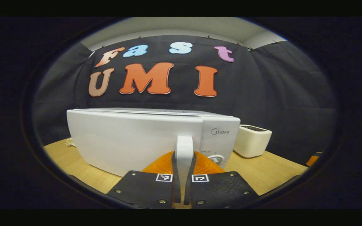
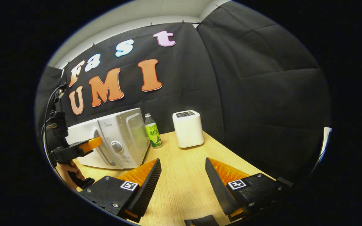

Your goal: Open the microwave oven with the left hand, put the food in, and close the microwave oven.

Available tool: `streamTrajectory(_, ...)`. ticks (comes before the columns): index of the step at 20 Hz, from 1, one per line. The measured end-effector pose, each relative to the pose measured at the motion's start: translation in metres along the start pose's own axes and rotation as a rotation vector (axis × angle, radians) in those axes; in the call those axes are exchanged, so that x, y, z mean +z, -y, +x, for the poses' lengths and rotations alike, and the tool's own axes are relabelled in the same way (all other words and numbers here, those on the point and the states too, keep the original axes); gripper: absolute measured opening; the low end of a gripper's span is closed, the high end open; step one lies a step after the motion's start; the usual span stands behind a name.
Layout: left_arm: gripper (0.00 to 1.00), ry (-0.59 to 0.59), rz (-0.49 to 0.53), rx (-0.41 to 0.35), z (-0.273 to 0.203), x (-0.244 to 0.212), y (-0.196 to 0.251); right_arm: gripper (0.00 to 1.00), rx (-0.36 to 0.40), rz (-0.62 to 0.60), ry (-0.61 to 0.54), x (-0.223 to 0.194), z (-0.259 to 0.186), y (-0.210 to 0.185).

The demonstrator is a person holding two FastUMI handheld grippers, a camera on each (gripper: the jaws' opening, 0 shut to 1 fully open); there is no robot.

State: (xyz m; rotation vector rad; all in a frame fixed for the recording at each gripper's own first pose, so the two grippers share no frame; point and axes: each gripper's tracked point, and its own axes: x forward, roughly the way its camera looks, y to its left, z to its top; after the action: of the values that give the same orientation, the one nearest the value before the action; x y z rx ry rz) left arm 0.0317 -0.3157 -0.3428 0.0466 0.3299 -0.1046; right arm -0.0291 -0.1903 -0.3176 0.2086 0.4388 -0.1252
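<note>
Step one, opening: left hand-held gripper [image 1: 184, 175] clamps the door handle [image 1: 184, 150] of the microwave [image 1: 130, 141], lower centre of frame, on the bench [image 2: 181, 175]. Right hand-held gripper [image 2: 182, 179] gapes wide, empty. Next: pull door outward, I'd judge.

**Readable markings**

The microwave [image 1: 156, 138] carries the brand name "Midea" on its control panel, above the dial [image 1: 217, 159]; it can be read in both gripper views. The green bottle [image 2: 153, 131] just right of the microwave has a label whose characters are too small to read.
</note>
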Motion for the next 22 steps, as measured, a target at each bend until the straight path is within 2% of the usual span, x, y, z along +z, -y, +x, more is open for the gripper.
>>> streamTrajectory(5,0.07,-0.025,0.004,-0.086,-0.036,-0.004,-0.006,0.88,0.046,0.062,-0.017,0.000,-0.006,-0.018)
streamTrajectory(6,0.10,-0.022,0.003,-0.108,-0.047,-0.002,-0.008,0.87,0.051,0.063,-0.016,0.000,-0.008,-0.021)
streamTrajectory(9,0.07,-0.007,-0.014,-0.170,-0.082,-0.003,-0.017,0.87,0.056,0.042,-0.032,-0.006,-0.014,-0.032)
streamTrajectory(11,0.04,-0.001,-0.003,-0.189,-0.102,-0.001,-0.028,0.87,0.074,0.044,-0.046,-0.008,-0.022,-0.043)
streamTrajectory(12,0.07,0.006,-0.008,-0.195,-0.113,-0.001,-0.034,0.87,0.084,0.046,-0.055,-0.010,-0.025,-0.048)
streamTrajectory(14,0.04,0.010,-0.012,-0.210,-0.130,-0.001,-0.045,0.87,0.099,0.040,-0.071,-0.015,-0.031,-0.058)
streamTrajectory(22,0.12,0.066,0.006,-0.239,-0.206,0.000,-0.112,0.88,0.131,-0.019,-0.140,-0.040,-0.056,-0.097)
